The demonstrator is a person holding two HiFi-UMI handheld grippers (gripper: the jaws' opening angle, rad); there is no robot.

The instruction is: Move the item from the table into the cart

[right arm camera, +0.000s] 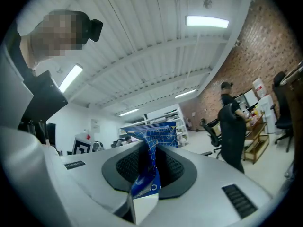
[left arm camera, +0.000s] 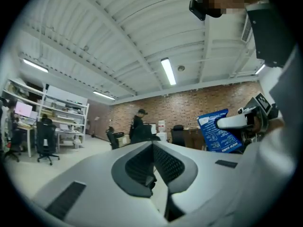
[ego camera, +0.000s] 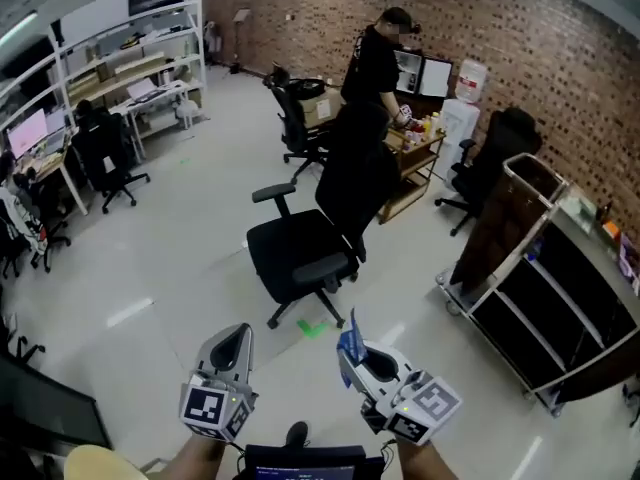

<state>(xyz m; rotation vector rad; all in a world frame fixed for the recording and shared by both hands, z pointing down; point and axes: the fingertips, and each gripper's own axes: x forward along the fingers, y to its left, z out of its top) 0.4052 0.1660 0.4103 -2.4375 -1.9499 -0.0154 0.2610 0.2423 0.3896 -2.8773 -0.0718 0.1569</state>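
The right gripper (right arm camera: 149, 163) pinches a flat blue printed packet (right arm camera: 151, 148), probably a foil pouch. The packet stands on edge between the fingers, its long axis running up and out of them. The left gripper (left arm camera: 154, 163) has its fingers pressed together on nothing. The cart (ego camera: 548, 316) stands ahead and to the right, well apart across the floor, on the side of the right gripper.

blue packet (left arm camera: 215, 138) — print reads "brew guide"

Office: brick wall (ego camera: 330, 8), swivel chairs (ego camera: 310, 243), desks (ego camera: 150, 96) (monitors (ego camera: 27, 131) too)
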